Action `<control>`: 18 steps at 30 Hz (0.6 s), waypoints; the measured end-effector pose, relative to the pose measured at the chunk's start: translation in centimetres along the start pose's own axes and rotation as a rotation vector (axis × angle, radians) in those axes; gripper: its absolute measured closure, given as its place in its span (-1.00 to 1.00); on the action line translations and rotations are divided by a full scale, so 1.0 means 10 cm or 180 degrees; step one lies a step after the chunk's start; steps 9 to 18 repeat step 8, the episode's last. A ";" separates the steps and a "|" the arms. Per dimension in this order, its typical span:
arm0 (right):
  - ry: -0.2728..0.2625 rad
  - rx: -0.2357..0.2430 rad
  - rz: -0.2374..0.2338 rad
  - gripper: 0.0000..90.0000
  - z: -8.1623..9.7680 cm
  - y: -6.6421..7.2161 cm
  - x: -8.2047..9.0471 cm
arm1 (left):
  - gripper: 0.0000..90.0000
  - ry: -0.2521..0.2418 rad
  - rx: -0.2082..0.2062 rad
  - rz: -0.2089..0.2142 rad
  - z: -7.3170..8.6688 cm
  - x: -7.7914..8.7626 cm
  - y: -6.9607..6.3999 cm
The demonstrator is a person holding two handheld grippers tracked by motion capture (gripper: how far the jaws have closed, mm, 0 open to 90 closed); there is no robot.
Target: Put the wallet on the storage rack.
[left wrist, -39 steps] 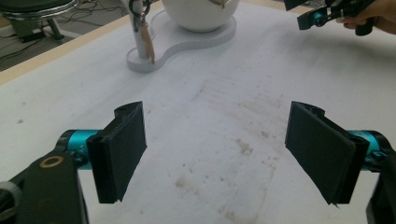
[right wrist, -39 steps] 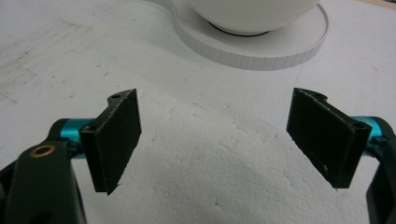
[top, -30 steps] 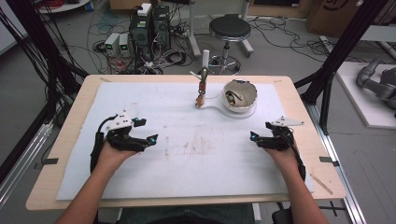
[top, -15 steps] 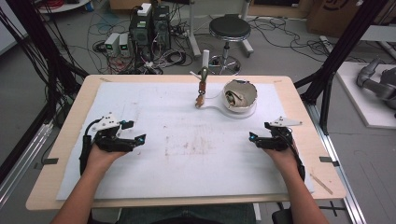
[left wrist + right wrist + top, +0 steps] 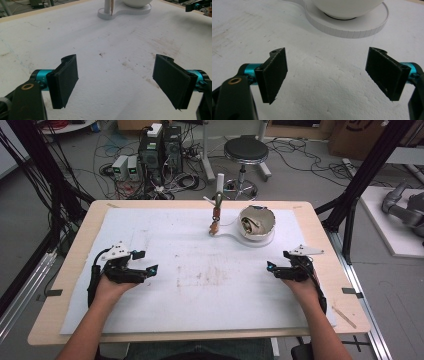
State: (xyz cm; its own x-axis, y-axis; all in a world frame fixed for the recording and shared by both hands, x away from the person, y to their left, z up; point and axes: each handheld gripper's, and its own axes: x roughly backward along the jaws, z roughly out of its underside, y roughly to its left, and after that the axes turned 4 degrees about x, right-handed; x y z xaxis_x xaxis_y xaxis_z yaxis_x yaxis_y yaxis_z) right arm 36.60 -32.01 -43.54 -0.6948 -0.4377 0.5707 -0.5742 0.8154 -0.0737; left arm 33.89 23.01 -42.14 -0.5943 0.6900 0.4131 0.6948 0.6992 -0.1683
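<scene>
On the white sheet [image 5: 200, 300] covering the counter [image 5: 75, 270], both grippers rest low with nothing between their jaws. At the near left, the left gripper [image 5: 145, 269] is spread wide; at the near right, the right gripper [image 5: 271, 267] is equally released. Toward the far edge stands a white bowl [image 5: 257, 222] on its white base [image 5: 235, 238], beside a thin upright post [image 5: 216, 215], well apart from the left gripper and nearer the right.

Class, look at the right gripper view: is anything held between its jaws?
No: the right gripper is open, with bare white sheet between its jaws.
</scene>
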 end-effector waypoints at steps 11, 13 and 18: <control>-0.0021 0.0006 0.0006 -0.60 0.00 -0.01 0.01 | -0.55 0.0003 0.0065 0.0017 0.01 0.00 0.03; -0.0021 0.0006 0.0006 -0.60 0.00 -0.01 0.01 | -0.55 0.0003 0.0065 0.0017 0.01 0.00 0.03; -0.0021 0.0006 0.0006 -0.60 0.00 -0.01 0.01 | -0.55 0.0003 0.0065 0.0017 0.01 0.00 0.03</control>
